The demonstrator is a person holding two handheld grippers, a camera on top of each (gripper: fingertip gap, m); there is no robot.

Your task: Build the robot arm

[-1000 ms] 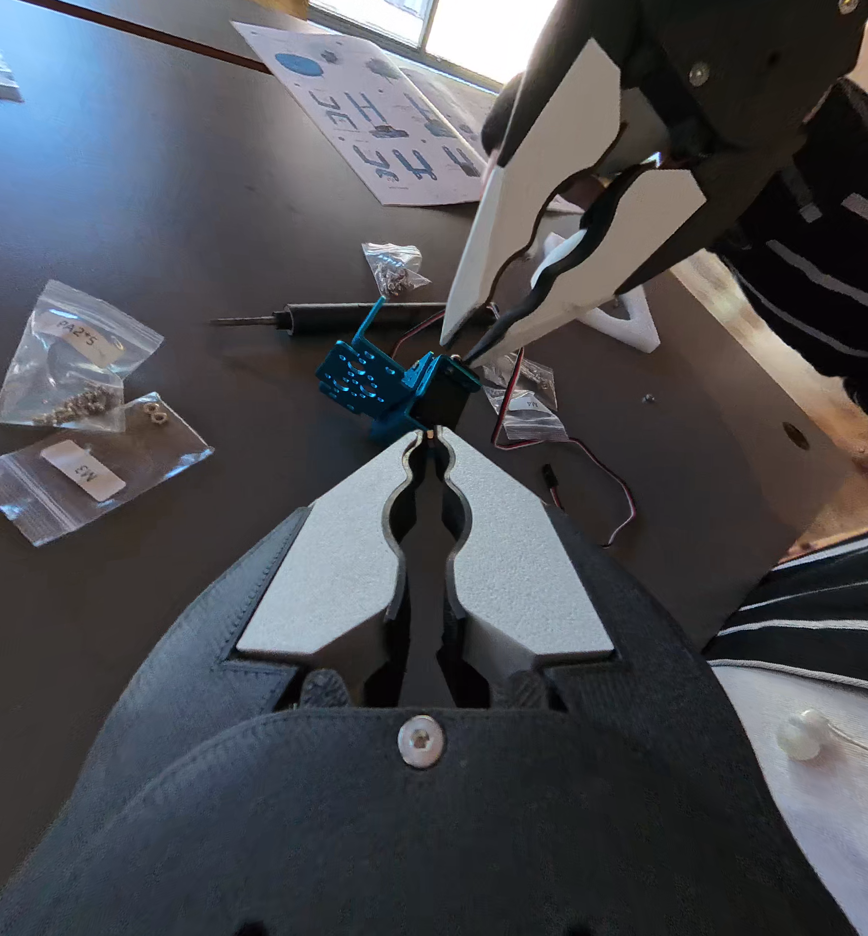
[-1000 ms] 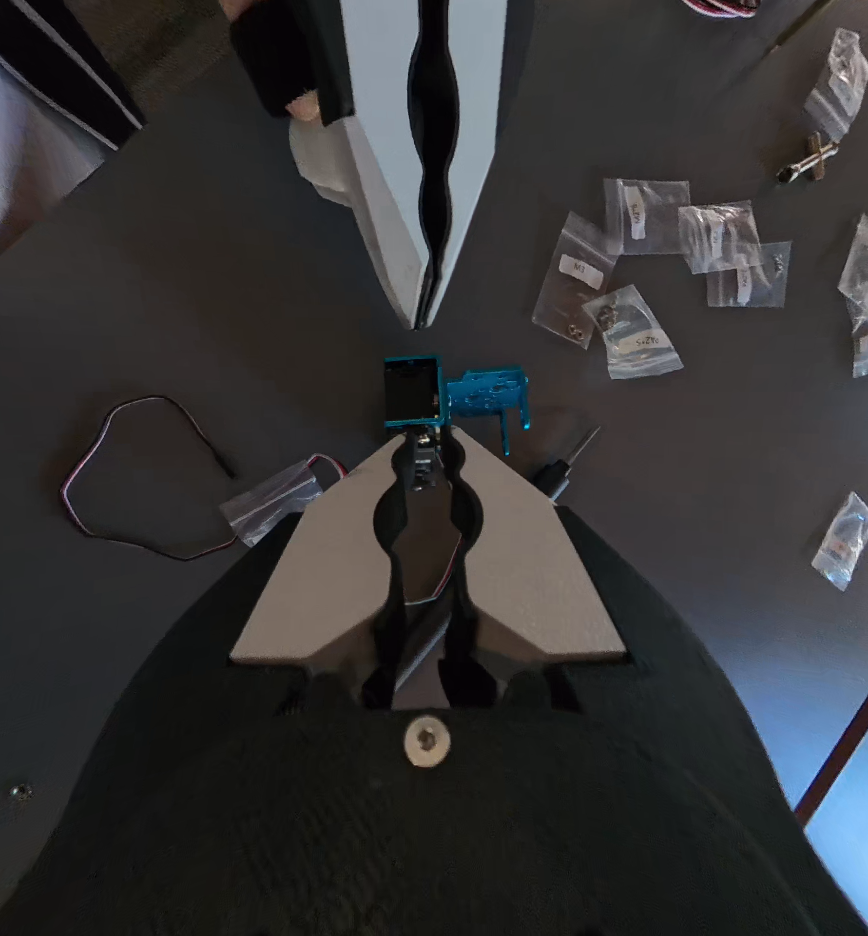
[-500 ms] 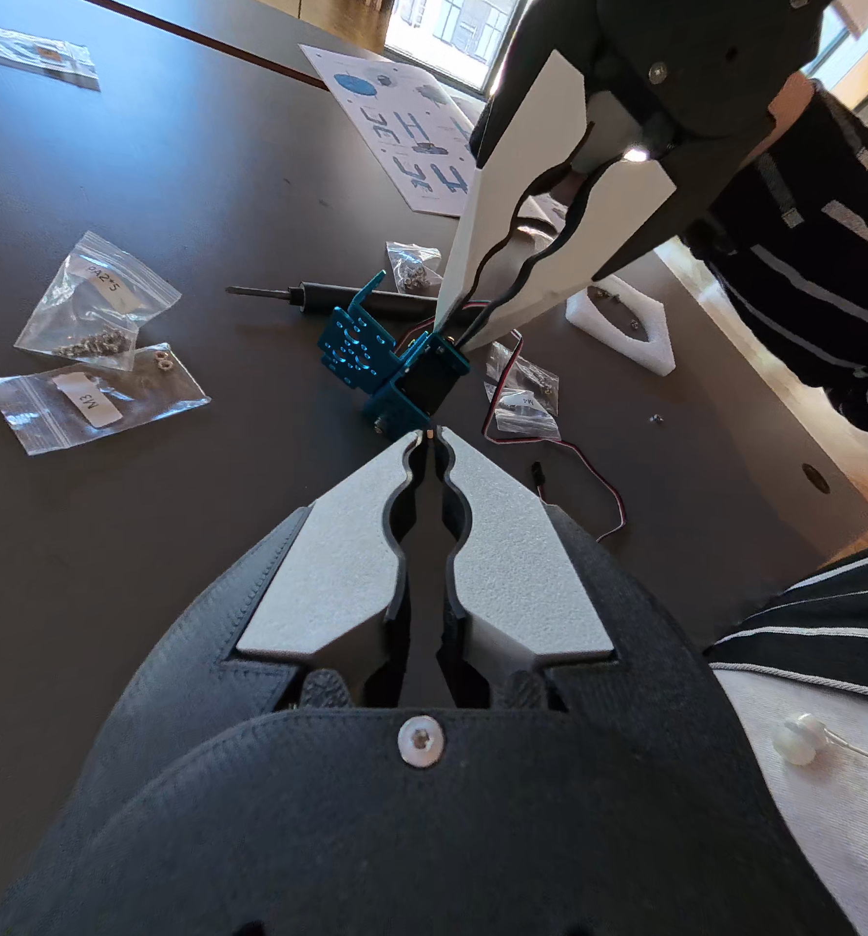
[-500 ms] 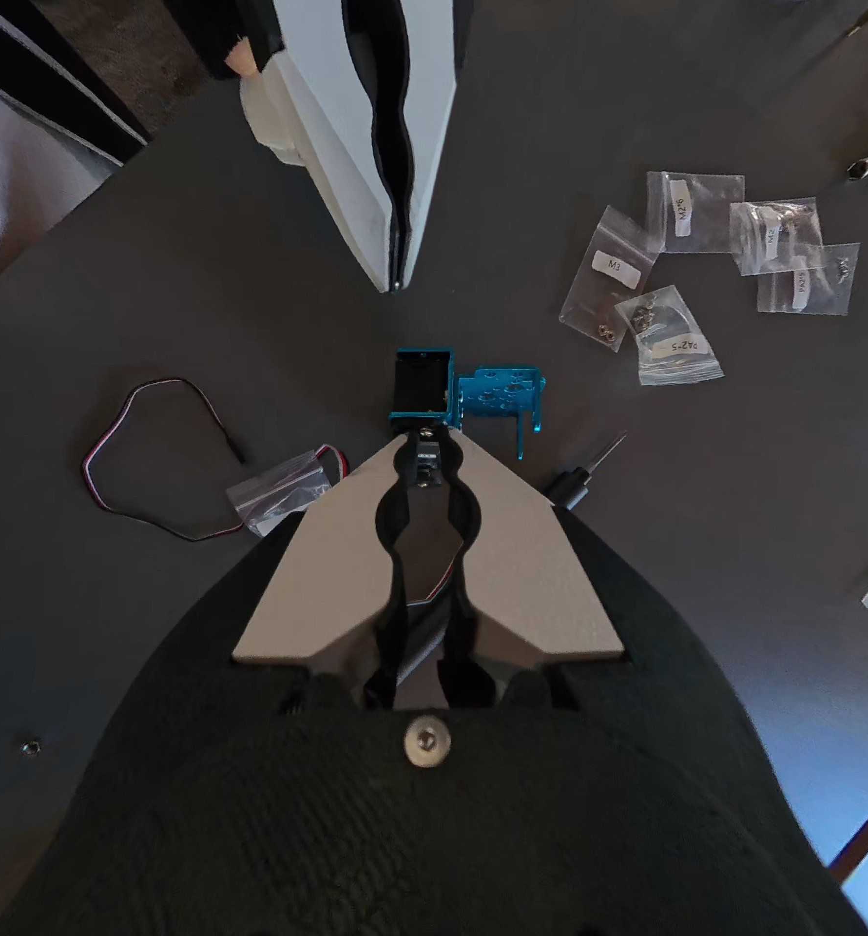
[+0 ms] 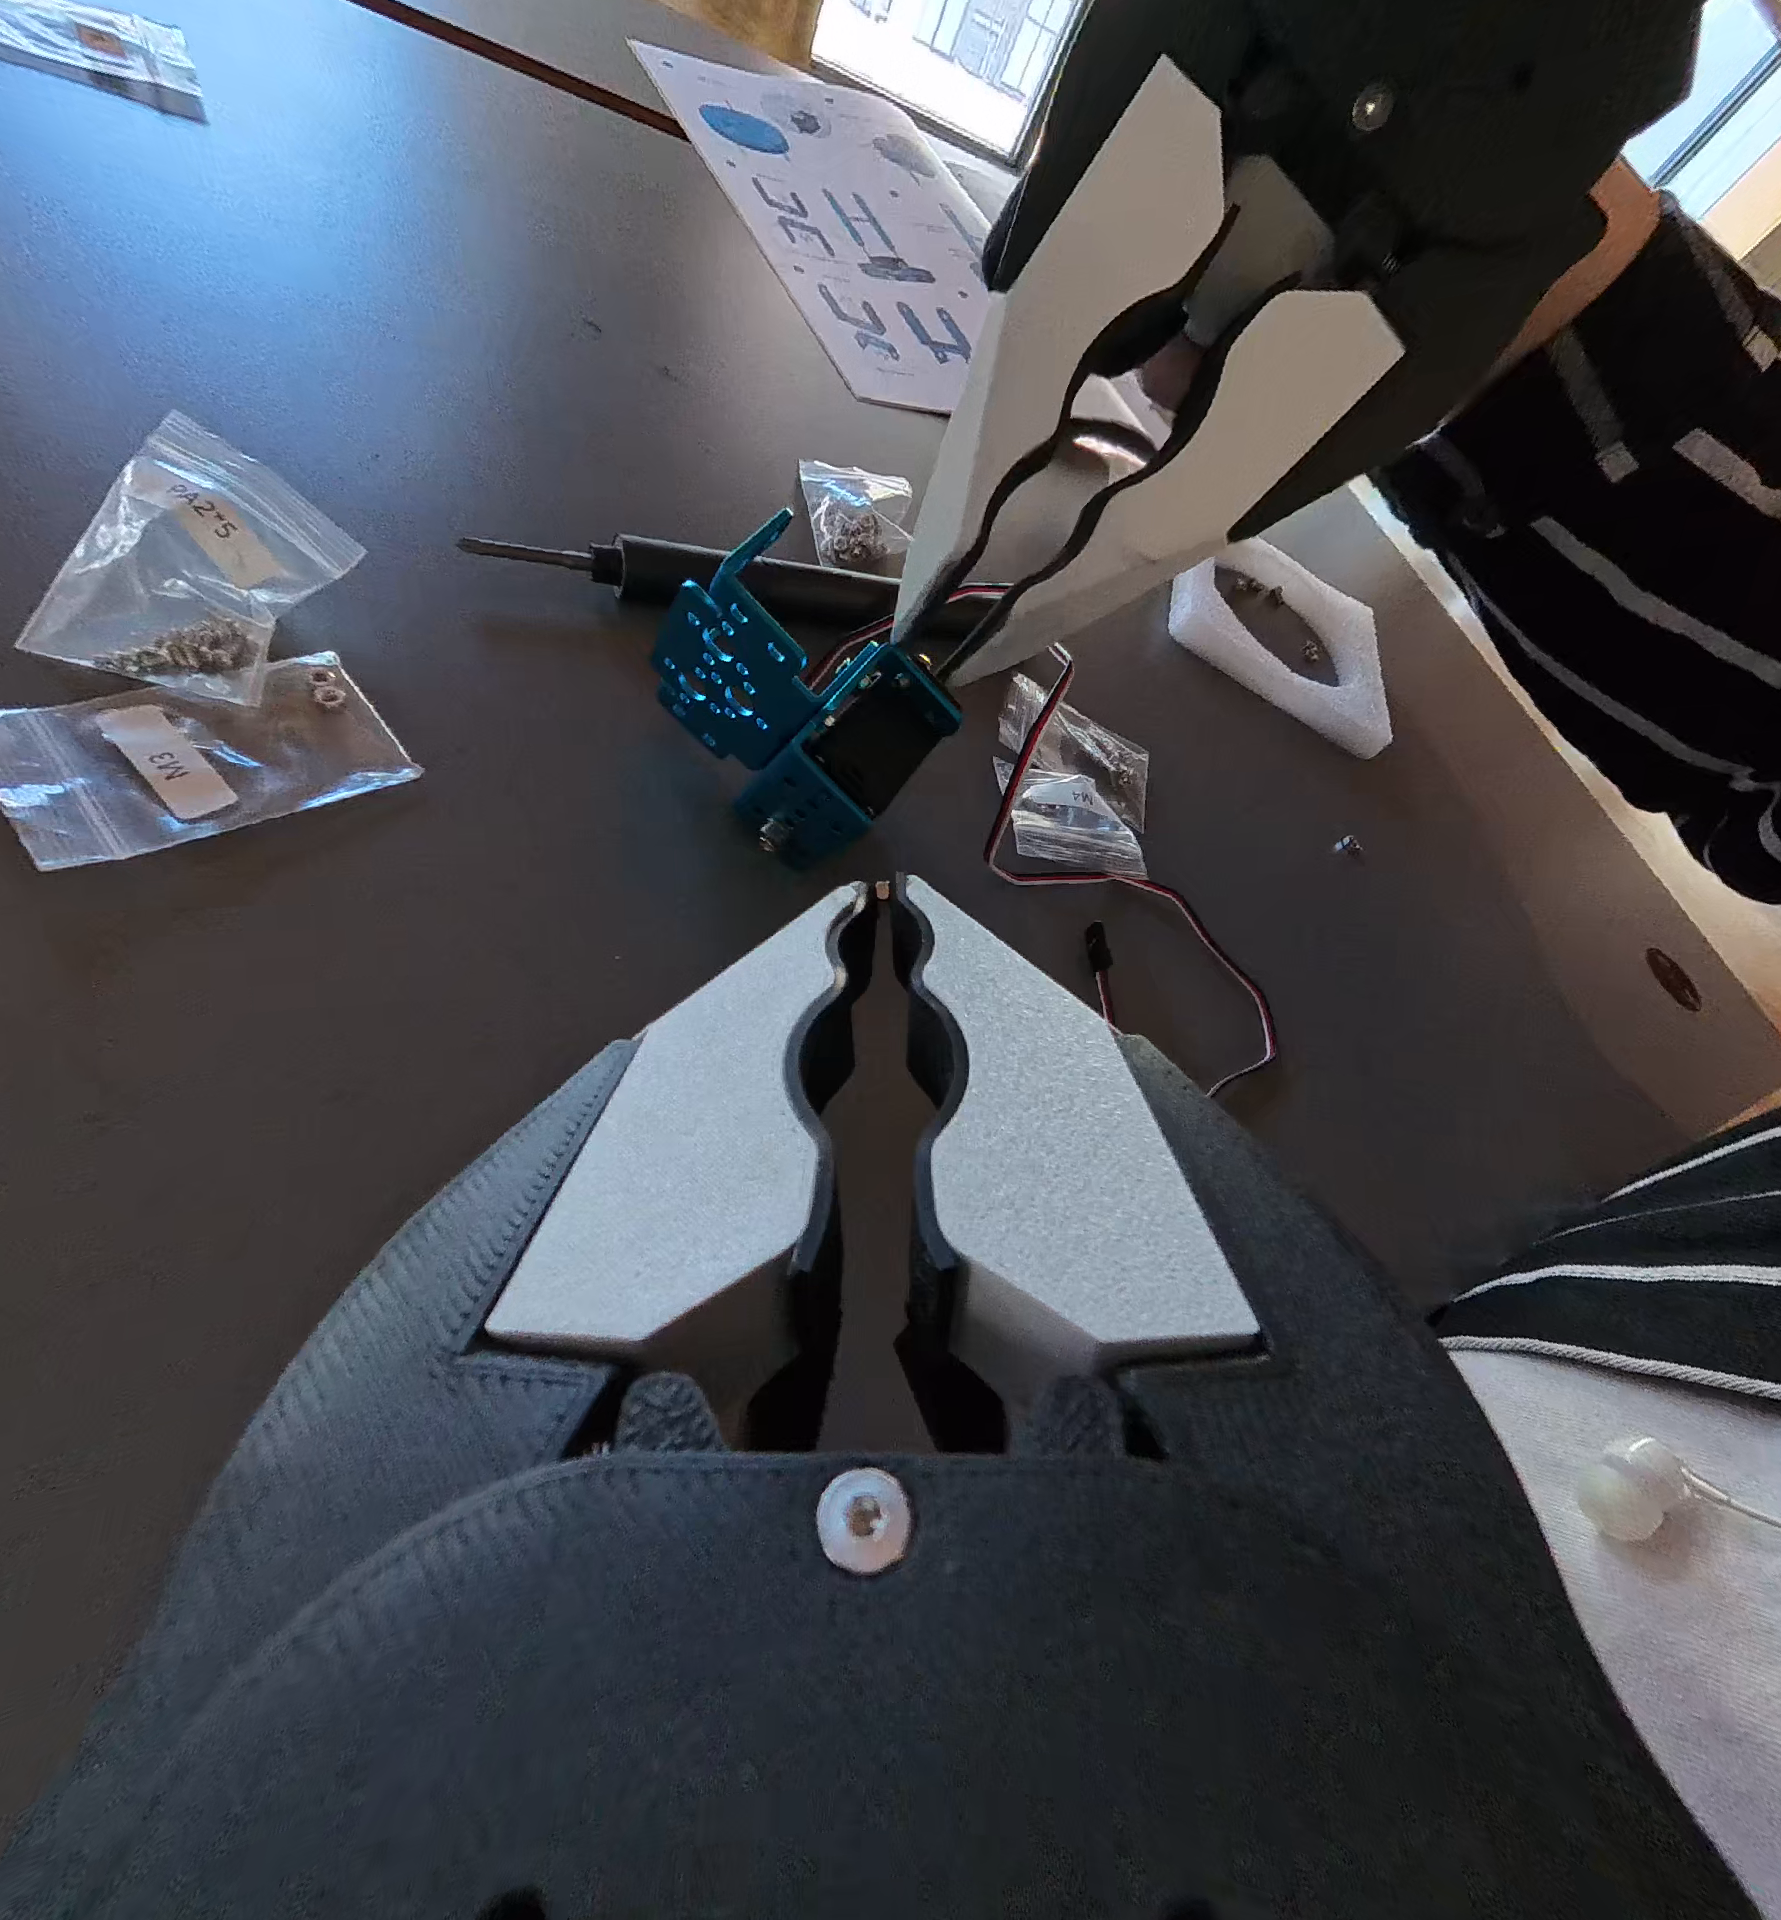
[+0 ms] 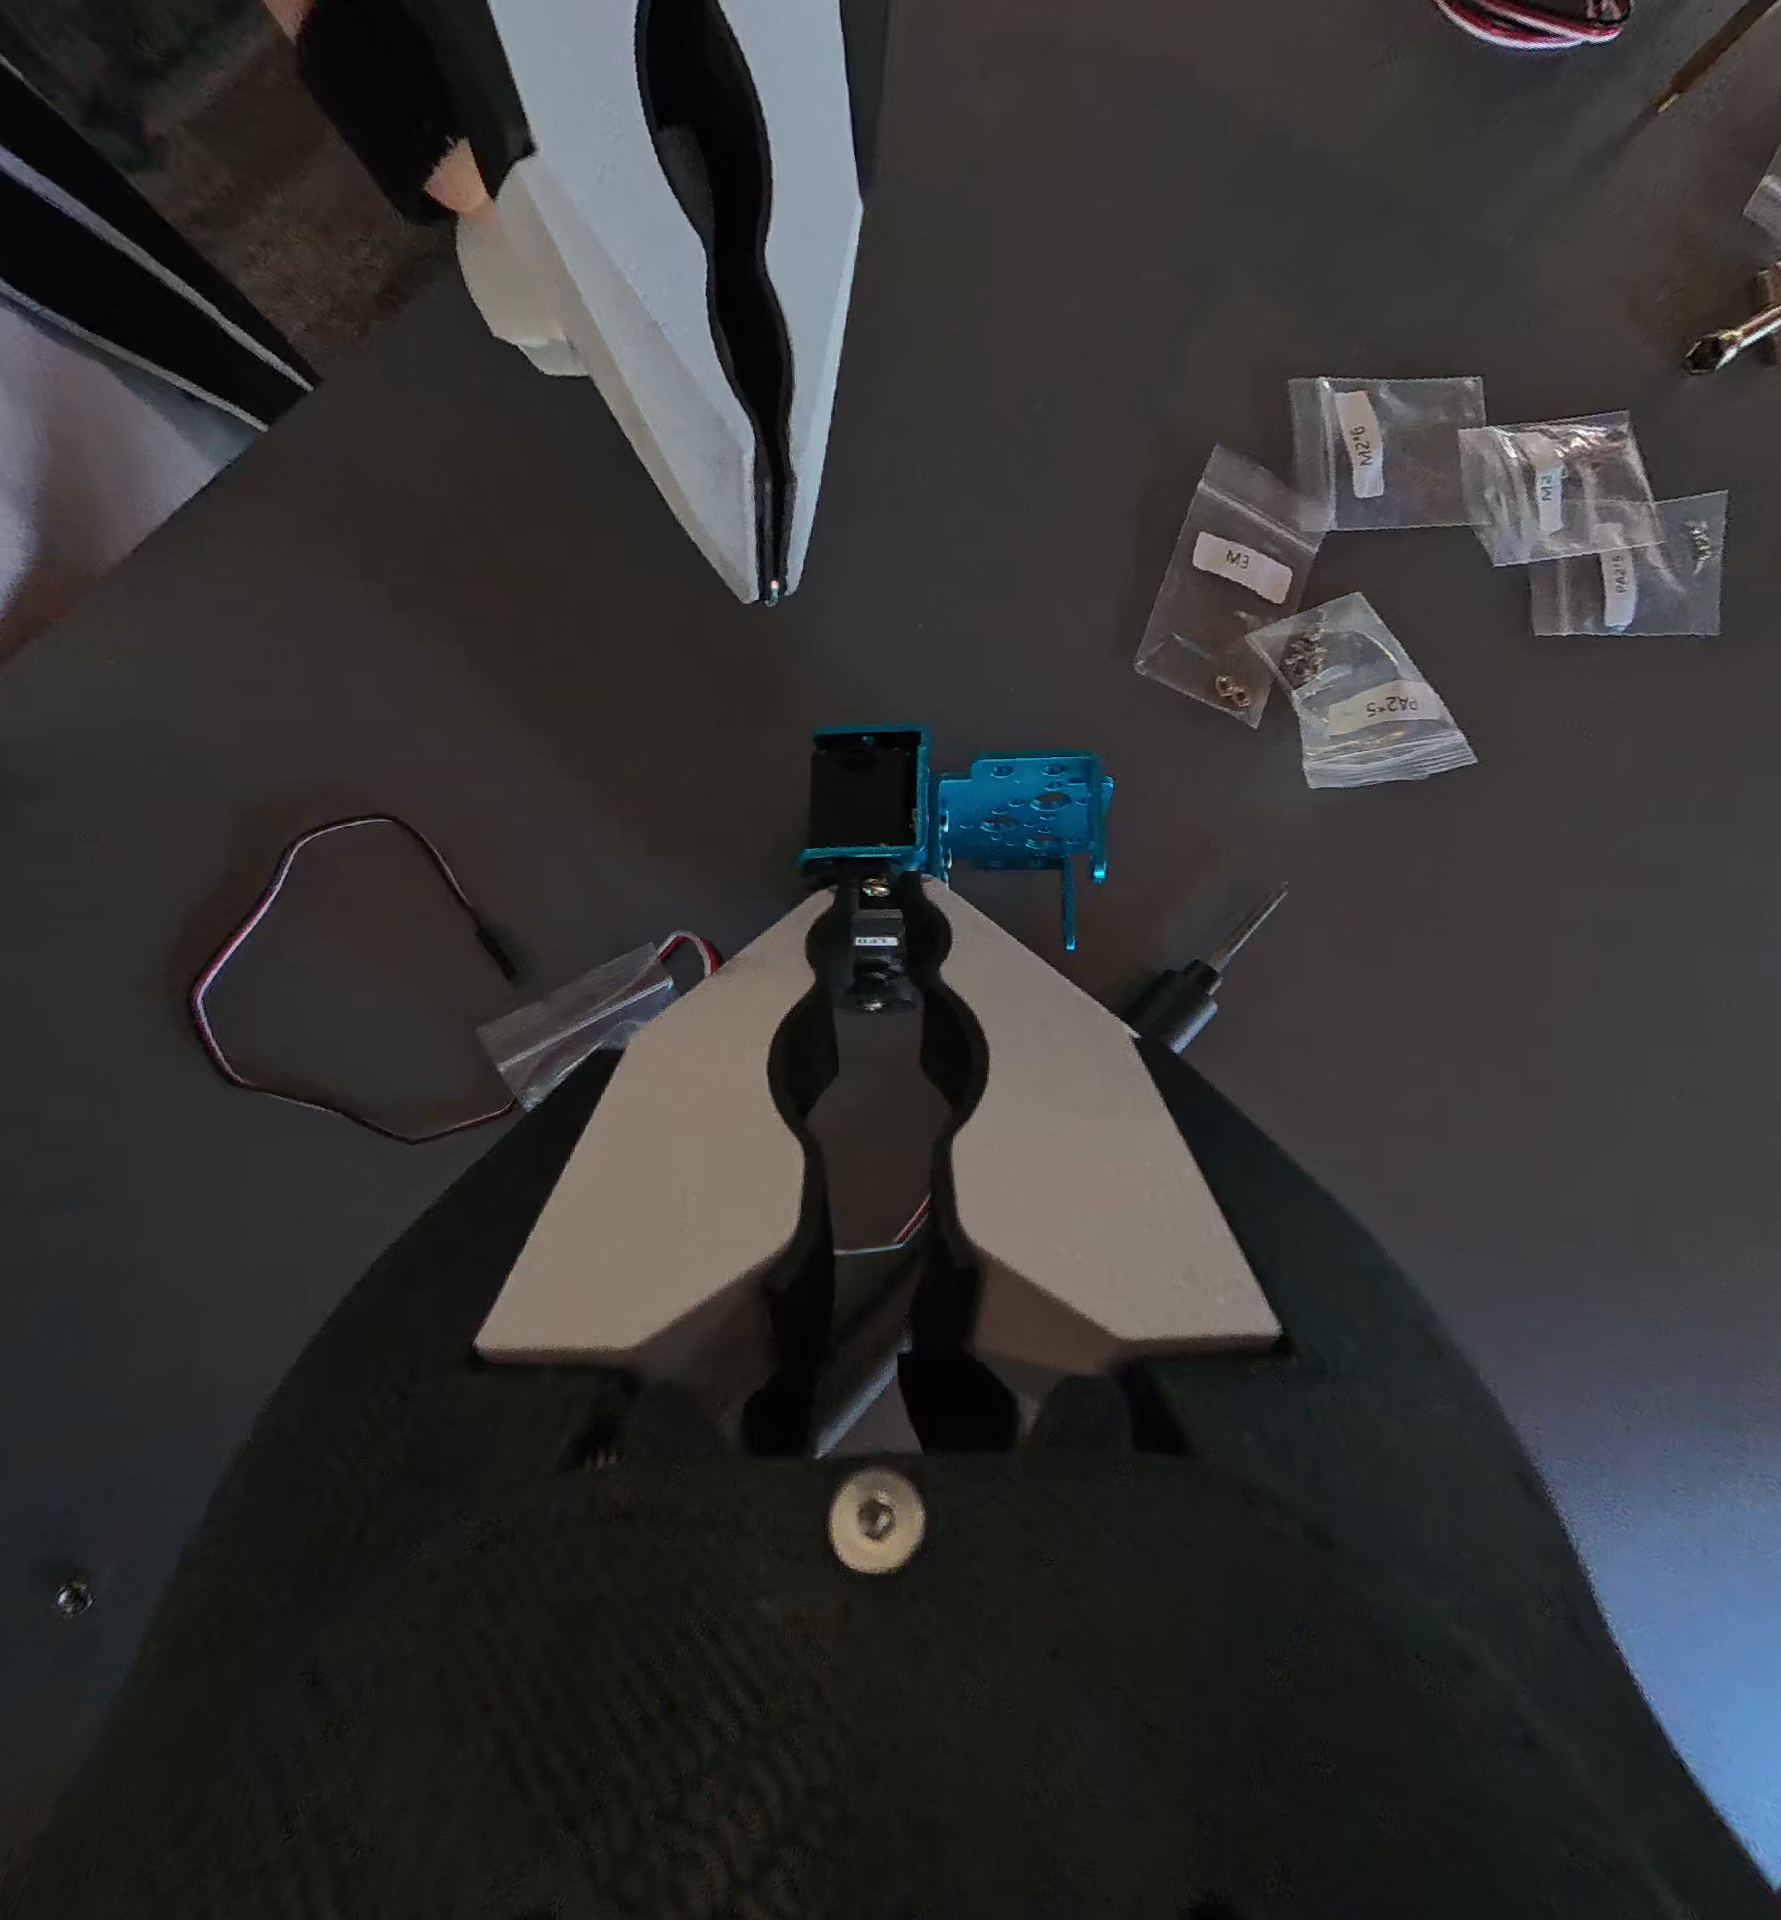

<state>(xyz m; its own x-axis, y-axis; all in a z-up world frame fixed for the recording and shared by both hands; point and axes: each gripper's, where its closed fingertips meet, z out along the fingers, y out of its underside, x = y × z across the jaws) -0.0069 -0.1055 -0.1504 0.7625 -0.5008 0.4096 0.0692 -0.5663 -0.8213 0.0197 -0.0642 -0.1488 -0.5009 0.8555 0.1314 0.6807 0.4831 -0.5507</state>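
Blue bracket (image 6: 1011, 821) in clenched right claw (image 6: 875, 894); tiny screw (image 5: 883, 889), left view only, in left claw (image 5: 878, 896).

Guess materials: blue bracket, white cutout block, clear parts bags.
Blue bracket: likely anodised aluminium sheet; metallic blue sheen, thin folds, punched holes.
White cutout block: probably foam; matte, grainy cut edges.
Clear parts bags: thin plastic film; glossy, creased, contents visible.
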